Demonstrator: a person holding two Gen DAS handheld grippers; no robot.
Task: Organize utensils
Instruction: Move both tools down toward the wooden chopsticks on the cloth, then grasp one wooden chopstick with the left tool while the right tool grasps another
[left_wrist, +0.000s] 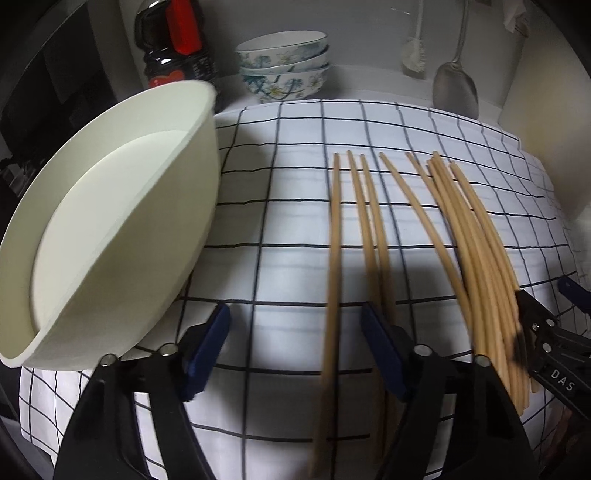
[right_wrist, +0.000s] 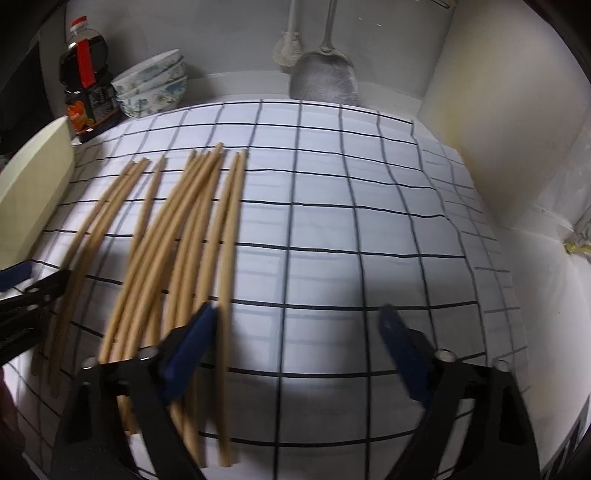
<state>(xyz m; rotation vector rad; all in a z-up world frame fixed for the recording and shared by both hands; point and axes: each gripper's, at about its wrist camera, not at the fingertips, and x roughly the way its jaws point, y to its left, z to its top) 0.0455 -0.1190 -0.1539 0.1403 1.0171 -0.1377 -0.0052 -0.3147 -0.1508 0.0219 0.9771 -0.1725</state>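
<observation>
right now i'm holding my left gripper (left_wrist: 295, 343) with its jaws apart over the checked cloth (left_wrist: 280, 229), nothing pressed between the blue pads, and a cream tub (left_wrist: 122, 229) is tilting just to its left. my right gripper (right_wrist: 299, 350) is also hanging open and empty, its left finger (right_wrist: 188, 343) sitting over the wooden chopsticks (right_wrist: 177, 236) that are lying spread on the cloth.

White wall (right_wrist: 369, 44), checked cloth (right_wrist: 332, 221) (dim corner)

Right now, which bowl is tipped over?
The big plain cream bowl on the left leans on its side. The flowered bowls at the back sit upright, stacked.
</observation>
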